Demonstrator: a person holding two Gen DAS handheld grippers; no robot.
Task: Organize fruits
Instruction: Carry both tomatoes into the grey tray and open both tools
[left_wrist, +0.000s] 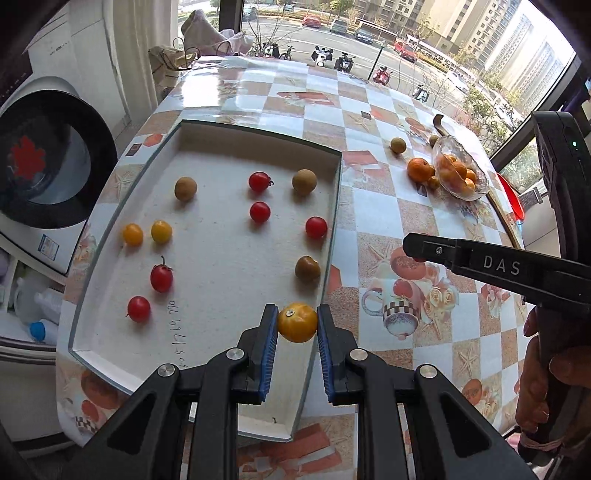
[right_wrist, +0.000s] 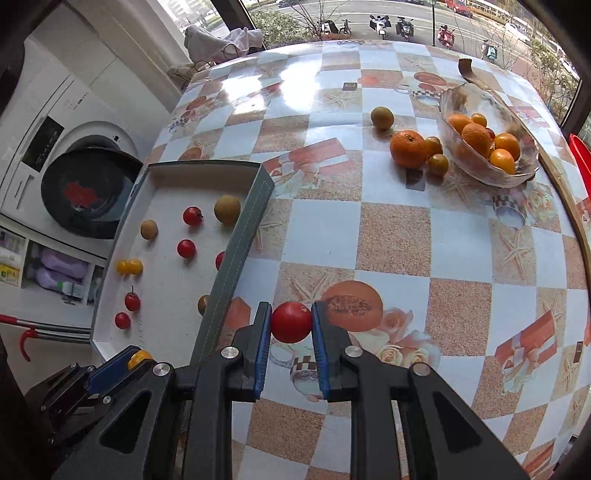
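Eleven fruits already lay in the white tray (left_wrist: 110, 295); the left gripper (left_wrist: 297, 323) pinched a yellow tomato (left_wrist: 297, 322) above its near rim, the right gripper (right_wrist: 291, 323) pinched a red tomato (right_wrist: 291, 322) just beside it; more waited well beyond it.

Yellow tomato (left_wrist: 297, 322) and red tomato (right_wrist: 291, 322) between blue pads (left_wrist: 268, 350); tablecloth (right_wrist: 391, 236) checked orange, white; tray (left_wrist: 207, 258) white.

tray floor (left_wrist: 221, 258): fruit scattered, bare patch in the middle
tray wall (right_wrist: 236, 258): raised edge between tray and table
table centre (right_wrist: 388, 240): open cloth
far right: glass bowl (right_wrist: 491, 166), orange (right_wrist: 408, 147) crowd it
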